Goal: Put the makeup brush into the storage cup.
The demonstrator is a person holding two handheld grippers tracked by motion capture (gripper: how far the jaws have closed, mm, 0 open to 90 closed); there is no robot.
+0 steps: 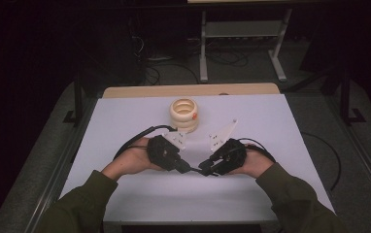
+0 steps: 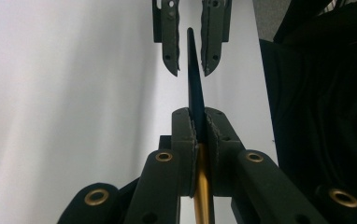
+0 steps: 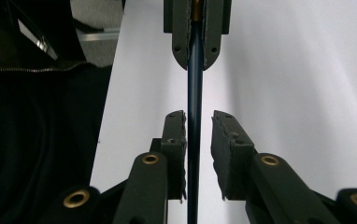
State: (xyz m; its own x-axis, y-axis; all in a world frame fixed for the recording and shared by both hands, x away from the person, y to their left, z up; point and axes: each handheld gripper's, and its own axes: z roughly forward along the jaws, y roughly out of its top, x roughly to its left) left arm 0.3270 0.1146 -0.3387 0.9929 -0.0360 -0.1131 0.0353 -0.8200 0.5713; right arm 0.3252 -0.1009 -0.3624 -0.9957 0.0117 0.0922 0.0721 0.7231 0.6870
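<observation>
A thin dark blue stick (image 2: 193, 79) with a gold section (image 2: 202, 186) spans level between my two grippers over the white table (image 1: 271, 126). My left gripper (image 2: 197, 116) is shut on it, its pads pressed against both sides. My right gripper (image 3: 198, 116) faces it tip to tip, jaws slightly apart around the stick (image 3: 194, 93), with a gap showing beside it. In the high view the left gripper (image 1: 186, 167) and right gripper (image 1: 205, 170) meet near the table's middle, each held in a hand.
A stack of cream rings (image 1: 184, 114) stands on the table beyond the grippers. A wooden strip (image 1: 191, 90) runs along the far edge. Cables trail from both grippers. A metal stand (image 1: 242, 43) is on the floor behind. Dark sleeves (image 1: 290, 199) enter from the bottom.
</observation>
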